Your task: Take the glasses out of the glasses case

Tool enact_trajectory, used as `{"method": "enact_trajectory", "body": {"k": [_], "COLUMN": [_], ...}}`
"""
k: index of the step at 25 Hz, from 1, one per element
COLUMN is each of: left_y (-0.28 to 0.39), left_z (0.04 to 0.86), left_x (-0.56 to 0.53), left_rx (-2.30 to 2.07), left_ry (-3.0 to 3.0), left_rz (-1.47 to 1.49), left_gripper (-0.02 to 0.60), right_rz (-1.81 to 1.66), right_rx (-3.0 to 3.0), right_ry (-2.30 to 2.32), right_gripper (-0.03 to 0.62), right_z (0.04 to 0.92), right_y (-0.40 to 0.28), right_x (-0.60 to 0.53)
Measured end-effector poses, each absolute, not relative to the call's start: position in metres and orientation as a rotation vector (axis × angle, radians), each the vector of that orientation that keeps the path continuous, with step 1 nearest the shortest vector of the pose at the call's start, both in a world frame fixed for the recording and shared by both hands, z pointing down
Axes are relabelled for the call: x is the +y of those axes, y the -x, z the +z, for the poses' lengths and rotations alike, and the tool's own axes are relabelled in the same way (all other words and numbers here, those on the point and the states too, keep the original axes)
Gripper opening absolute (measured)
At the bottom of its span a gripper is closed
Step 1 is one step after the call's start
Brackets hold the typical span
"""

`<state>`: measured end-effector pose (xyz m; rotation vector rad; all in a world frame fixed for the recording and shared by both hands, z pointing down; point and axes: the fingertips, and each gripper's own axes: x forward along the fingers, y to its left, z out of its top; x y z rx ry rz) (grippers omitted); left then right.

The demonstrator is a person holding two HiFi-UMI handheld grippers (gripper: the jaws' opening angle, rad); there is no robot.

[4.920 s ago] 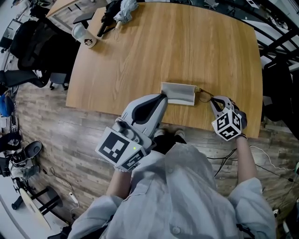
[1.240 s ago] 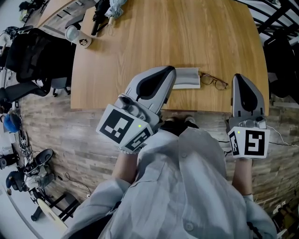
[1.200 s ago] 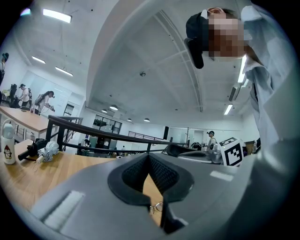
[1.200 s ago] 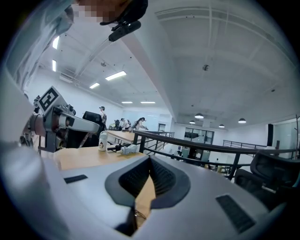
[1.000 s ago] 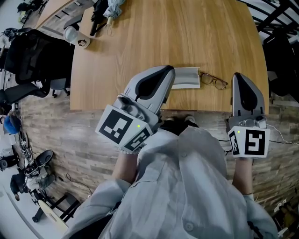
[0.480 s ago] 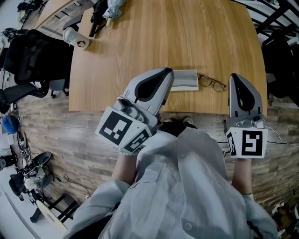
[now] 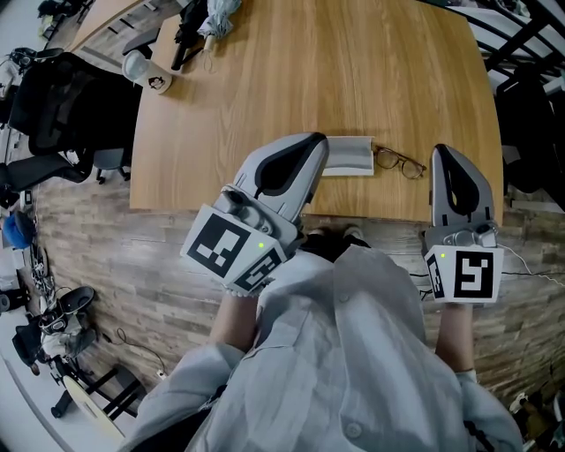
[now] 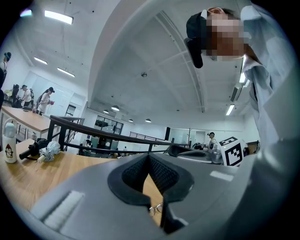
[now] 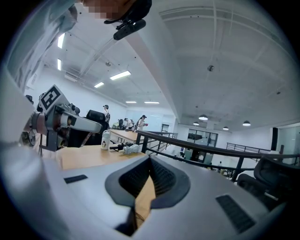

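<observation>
The brown-rimmed glasses [image 7: 399, 164] lie on the wooden table [image 7: 335, 71], just right of the grey glasses case [image 7: 350, 157], apart from it. The case lies open near the table's front edge, its left end hidden behind my left gripper [image 7: 320, 141]. That gripper hangs above the case's left end, shut and empty. My right gripper [image 7: 441, 152] hovers right of the glasses, shut, holding nothing. In the left gripper view the glasses [image 8: 154, 209] show through the narrow wedge below the closed tips of my left gripper [image 8: 149, 157]. The right gripper view shows only bare table past my right gripper [image 9: 150, 159].
A white bottle [image 7: 146, 69] stands at the table's far left corner, with a black object and a folded umbrella [image 7: 212, 16] beside it. Black office chairs [image 7: 53, 88] stand left of the table. A dark railing [image 8: 93, 131] runs behind the table.
About five seconds ago the right gripper was down at the glasses beside the case; now the glasses lie alone and that gripper has drawn back and up. In the last second little has moved.
</observation>
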<state>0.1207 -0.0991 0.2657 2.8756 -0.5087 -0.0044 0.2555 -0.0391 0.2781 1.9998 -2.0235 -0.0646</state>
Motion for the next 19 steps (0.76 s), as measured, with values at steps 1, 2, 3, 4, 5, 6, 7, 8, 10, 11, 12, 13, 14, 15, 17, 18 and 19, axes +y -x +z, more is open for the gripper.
{"method": "enact_trajectory", "body": {"k": [1,2,3,4,5,6,7,8,10,11,12,13,14,15,17,18,19], "left_y": [-0.1206,-0.1205,-0.1204,-0.1203,-0.1203,-0.1204,-0.1204,-0.1203,-0.1200,-0.1199,-0.1198,-0.1198,-0.1199,-0.1199,-0.1197,-0.1195,-0.1192], "left_z": [0.2655,0.2653,0.2651,0.2649,0.2648,0.2649,0.2650,0.2651,0.2648,0.2643,0.2637,0.2630,0.2623,0.2618,0.2614,0.2615,0.2616], "left_x": [-0.0991,-0.0990,-0.0988,-0.0986,-0.0984,-0.0982,-0.0980,-0.0978,-0.0974,-0.0974,-0.0974,-0.0972,-0.0968,-0.0962,-0.0951,-0.0946,-0.0940], "left_rx": [-0.510,-0.512,-0.514,-0.515,-0.517,-0.518,-0.519,-0.519,-0.521,-0.523,-0.526,-0.528,-0.529,-0.530,-0.530,-0.531,-0.532], "left_ry": [-2.876,-2.877,-2.877,-2.878,-2.878,-2.878,-2.879,-2.880,-2.881,-2.880,-2.880,-2.880,-2.881,-2.882,-2.884,-2.884,-2.884], "left_rz": [-0.004,-0.003,-0.002,-0.002,-0.002,-0.002,-0.002,-0.002,-0.003,-0.003,-0.003,-0.004,-0.005,-0.005,-0.005,-0.005,-0.005], "left_gripper": [0.005,0.005,0.005,0.005,0.005,0.005,0.005,0.005,0.005,0.005,0.005,0.005,0.005,0.005,0.005,0.005,0.005], "right_rz": [-0.061,-0.057,-0.054,-0.053,-0.053,-0.052,-0.052,-0.052,-0.050,-0.048,-0.046,-0.047,-0.048,-0.050,-0.050,-0.049,-0.048], "right_rx": [-2.024,-2.026,-2.027,-2.028,-2.028,-2.028,-2.028,-2.029,-2.031,-2.032,-2.033,-2.033,-2.033,-2.032,-2.032,-2.032,-2.032], "right_ry": [-2.000,-2.001,-2.001,-2.001,-2.000,-1.998,-1.996,-1.995,-1.989,-1.985,-1.982,-1.979,-1.977,-1.975,-1.973,-1.972,-1.971], "right_gripper": [0.002,0.002,0.002,0.002,0.002,0.002,0.002,0.002,0.002,0.002,0.002,0.002,0.002,0.002,0.002,0.002,0.002], "right_z": [0.2785,0.2788,0.2789,0.2790,0.2792,0.2796,0.2800,0.2805,0.2809,0.2808,0.2804,0.2797,0.2790,0.2785,0.2786,0.2789,0.2793], "right_y": [-0.2557,-0.2560,-0.2562,-0.2564,-0.2567,-0.2568,-0.2567,-0.2566,-0.2560,-0.2557,-0.2555,-0.2555,-0.2556,-0.2558,-0.2557,-0.2555,-0.2553], "right_x": [-0.0393,-0.0394,-0.0394,-0.0393,-0.0391,-0.0389,-0.0388,-0.0387,-0.0388,-0.0389,-0.0390,-0.0388,-0.0384,-0.0379,-0.0369,-0.0363,-0.0358]}}
